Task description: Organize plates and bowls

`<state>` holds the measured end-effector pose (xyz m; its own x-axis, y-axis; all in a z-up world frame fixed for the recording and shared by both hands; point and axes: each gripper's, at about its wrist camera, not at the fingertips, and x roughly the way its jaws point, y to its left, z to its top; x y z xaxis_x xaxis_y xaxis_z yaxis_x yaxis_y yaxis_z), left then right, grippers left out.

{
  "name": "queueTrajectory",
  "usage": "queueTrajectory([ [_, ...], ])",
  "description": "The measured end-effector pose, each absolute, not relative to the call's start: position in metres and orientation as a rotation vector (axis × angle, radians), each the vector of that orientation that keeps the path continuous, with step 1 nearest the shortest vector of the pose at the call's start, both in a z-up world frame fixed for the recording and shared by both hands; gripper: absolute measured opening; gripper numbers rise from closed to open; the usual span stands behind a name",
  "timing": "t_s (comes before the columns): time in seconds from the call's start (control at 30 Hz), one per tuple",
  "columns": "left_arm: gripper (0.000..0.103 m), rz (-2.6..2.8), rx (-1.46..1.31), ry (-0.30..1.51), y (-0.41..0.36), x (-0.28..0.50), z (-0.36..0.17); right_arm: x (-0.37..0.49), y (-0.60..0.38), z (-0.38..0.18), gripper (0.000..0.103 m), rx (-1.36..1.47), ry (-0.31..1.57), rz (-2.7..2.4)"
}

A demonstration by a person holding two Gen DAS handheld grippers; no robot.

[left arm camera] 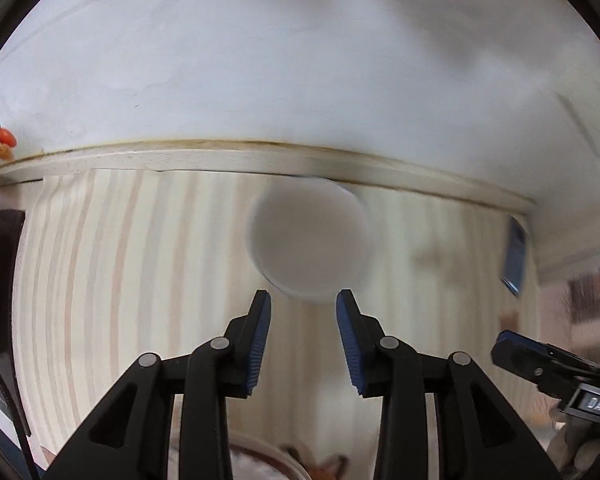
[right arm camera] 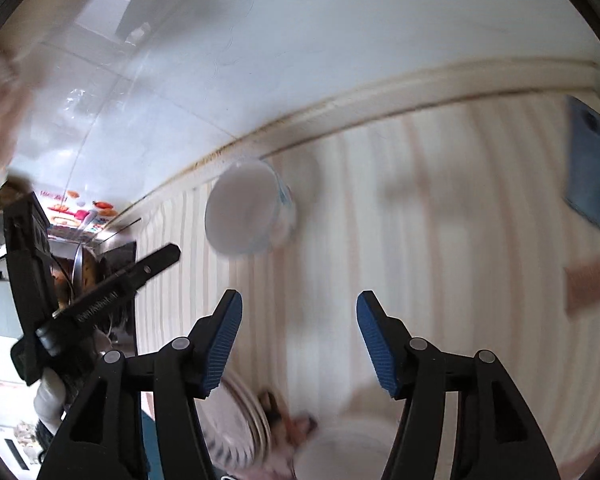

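Pale striped wooden countertop against a white wall, light wood trim strip between.

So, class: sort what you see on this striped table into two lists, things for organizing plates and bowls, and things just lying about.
For the job:
white bowl
patterned plate
second white bowl

Lying about:
blue phone
brown card

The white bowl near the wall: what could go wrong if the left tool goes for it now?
The white bowl is blurred in both views, so the cameras seem to be moving; the open left tool may misjudge the rim. The bowl sits close to the wooden strip at the wall, so a push could knock it there. The open right tool hangs over plates, risking a bump.
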<state>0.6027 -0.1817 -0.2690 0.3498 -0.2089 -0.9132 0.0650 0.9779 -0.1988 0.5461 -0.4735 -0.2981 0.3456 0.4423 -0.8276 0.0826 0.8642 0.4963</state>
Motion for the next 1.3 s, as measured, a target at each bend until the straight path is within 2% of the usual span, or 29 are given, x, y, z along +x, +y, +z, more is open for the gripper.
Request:
queueTrajectory([
  [0.17, 0.032, -0.135, -0.171, 1.254, -0.163, 0.640, -0.307, 0.613, -0.449, -0.334, 0.063, 0.486, 1.276, 0.258],
  [0.37, 0.031, -0.168, -0.190, 1.350, -0.162, 0.670, -0.353, 0.649, -0.431, -0.371, 0.062, 0.481, 1.342, 0.285],
  [0.43, 0.031, -0.185, -0.209, 1.357, -0.162, 0.673, -0.362, 0.655, -0.426, -0.381, 0.055, 0.487, 1.353, 0.295],
  [0.47, 0.029, -0.194, -0.216, 1.353, -0.162, 0.673, -0.365, 0.657, -0.424, -0.384, 0.042, 0.484, 1.356, 0.303],
  [0.5, 0.021, -0.200, -0.221, 1.342, -0.163, 0.672, -0.366, 0.655, -0.420, -0.385, 0.023, 0.473, 1.358, 0.305],
  [0.57, 0.020, -0.215, -0.220, 1.327, -0.167, 0.668, -0.364, 0.656, -0.417, -0.385, 0.018, 0.439, 1.354, 0.289],
  [0.87, 0.020, -0.229, -0.152, 1.311, -0.183, 0.652, -0.356, 0.647, -0.415, -0.375, 0.016, 0.377, 1.312, 0.250],
  [1.3, 0.020, -0.243, -0.106, 1.204, -0.204, 0.586, -0.287, 0.571, -0.434, -0.319, 0.016, 0.375, 1.240, 0.262],
])
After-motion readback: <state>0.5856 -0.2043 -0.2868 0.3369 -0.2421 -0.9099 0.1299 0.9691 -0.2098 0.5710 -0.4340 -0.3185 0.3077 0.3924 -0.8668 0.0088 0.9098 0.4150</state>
